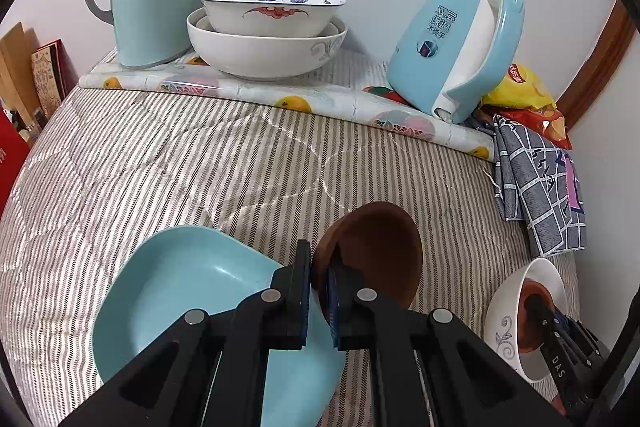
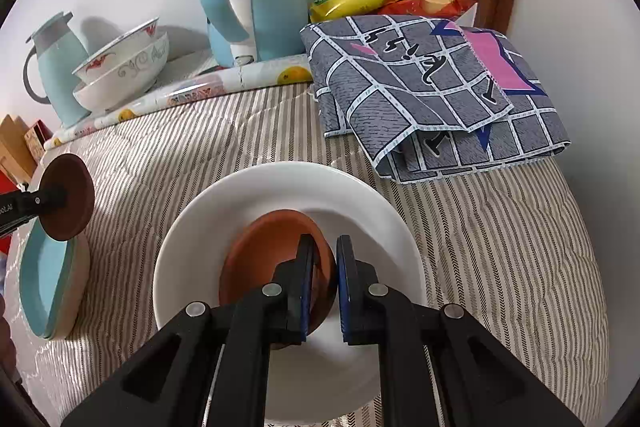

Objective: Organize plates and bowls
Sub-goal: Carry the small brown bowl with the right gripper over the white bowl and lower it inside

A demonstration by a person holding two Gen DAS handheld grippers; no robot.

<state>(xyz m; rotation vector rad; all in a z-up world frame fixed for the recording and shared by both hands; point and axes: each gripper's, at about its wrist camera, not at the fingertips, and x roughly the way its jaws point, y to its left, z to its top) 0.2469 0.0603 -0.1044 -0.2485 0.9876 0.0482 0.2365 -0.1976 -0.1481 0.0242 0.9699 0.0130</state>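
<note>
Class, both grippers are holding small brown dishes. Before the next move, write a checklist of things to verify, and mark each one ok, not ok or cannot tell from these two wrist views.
1. Left gripper clamped on the dark brown round saucer: ok.
2. Saucer lifted clear of the striped quilt: ok.
3. Right gripper closed on the terracotta small dish: ok.
4. Terracotta dish inside the white round bowl: ok; whether it rests on the bottom, cannot tell.
5. Light blue squarish plate lies flat below the saucer: ok.
6. The two grippers are apart: ok.
</note>
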